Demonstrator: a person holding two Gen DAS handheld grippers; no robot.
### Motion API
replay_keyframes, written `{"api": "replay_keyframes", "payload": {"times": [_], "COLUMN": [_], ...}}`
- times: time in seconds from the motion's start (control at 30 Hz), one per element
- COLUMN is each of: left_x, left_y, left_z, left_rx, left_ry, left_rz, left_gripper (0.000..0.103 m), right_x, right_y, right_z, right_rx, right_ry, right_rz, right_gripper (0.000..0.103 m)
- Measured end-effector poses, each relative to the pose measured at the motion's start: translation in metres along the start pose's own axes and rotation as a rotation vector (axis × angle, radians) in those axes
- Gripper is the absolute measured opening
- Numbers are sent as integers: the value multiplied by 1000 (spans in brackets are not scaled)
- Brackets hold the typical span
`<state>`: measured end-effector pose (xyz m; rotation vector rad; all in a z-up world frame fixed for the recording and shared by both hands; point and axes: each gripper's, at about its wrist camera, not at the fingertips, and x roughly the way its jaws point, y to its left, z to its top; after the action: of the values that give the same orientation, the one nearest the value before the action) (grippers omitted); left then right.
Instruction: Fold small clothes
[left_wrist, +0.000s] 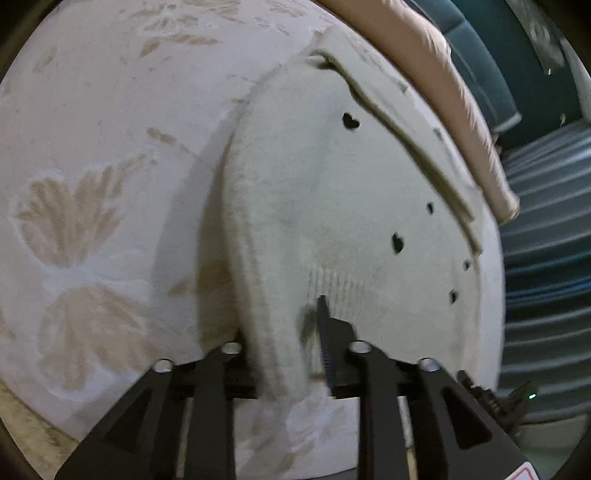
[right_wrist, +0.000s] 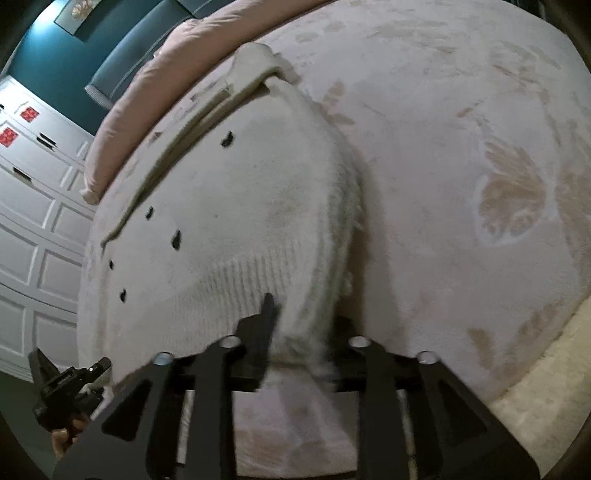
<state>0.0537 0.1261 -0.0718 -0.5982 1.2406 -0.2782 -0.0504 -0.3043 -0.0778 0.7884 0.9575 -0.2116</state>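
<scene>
A small cream knitted sweater with dark heart buttons lies on a pale bedspread with beige butterflies. My left gripper is shut on the sweater's near left hem corner; one black finger shows on top, the other is hidden under the fabric. In the right wrist view the same sweater shows, and my right gripper is shut on its near right hem corner, with one finger on top. The hem is lifted slightly off the bed.
A pink pillow or duvet roll lies along the far bed edge, with a teal headboard behind. White panelled cupboards stand at the left. The left gripper's body shows in the right wrist view.
</scene>
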Motion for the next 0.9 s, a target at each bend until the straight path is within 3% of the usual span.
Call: {"api": "replay_keyframes", "payload": {"times": [0.03, 0.1, 0.17, 0.2, 0.23, 0.27, 0.3, 0.33, 0.37, 0.53, 0.63, 0.73, 0.9], "left_x": [2, 6, 10, 12, 13, 15, 16, 17, 18, -19, -50, -76, -124], "left_y": [1, 1, -3, -9, -14, -22, -30, -35, -39, -44, -32, -11, 26], "left_z": [2, 7, 13, 16, 18, 22, 25, 27, 28, 21, 0, -39, -128], "left_rx": [-18, -57, -107, -115, -104, -65, -30, -7, 18, 102, 145, 154, 106], "left_ry": [0, 3, -7, -21, -28, -38, -32, -19, 1, -30, -24, 44, 222], "left_rz": [-25, -78, -95, -75, -63, -45, -35, -39, -39, -69, -73, -50, -5], "left_gripper": [37, 64, 74, 74, 74, 71, 51, 18, 4, 4, 3, 3, 3], "right_x": [2, 7, 13, 17, 19, 21, 21, 20, 16, -30, -61, -86, -131], "right_y": [2, 7, 14, 18, 22, 24, 26, 28, 29, 39, 35, 24, -4], "right_z": [3, 6, 12, 15, 19, 21, 24, 26, 28, 18, -5, -43, -122], "right_rx": [9, 19, 14, 9, 9, 14, 21, 23, 19, -106, -178, -257, -355], "right_ry": [-5, -13, -26, -30, -30, -28, -20, -15, -21, -80, -63, 15, 270], "right_rz": [23, 38, 11, -6, -12, -3, 14, 20, 37, 54, 49, -8, -97], "right_gripper": [46, 57, 58, 58, 52, 30, 17, 6, 5, 4, 4, 4, 4]}}
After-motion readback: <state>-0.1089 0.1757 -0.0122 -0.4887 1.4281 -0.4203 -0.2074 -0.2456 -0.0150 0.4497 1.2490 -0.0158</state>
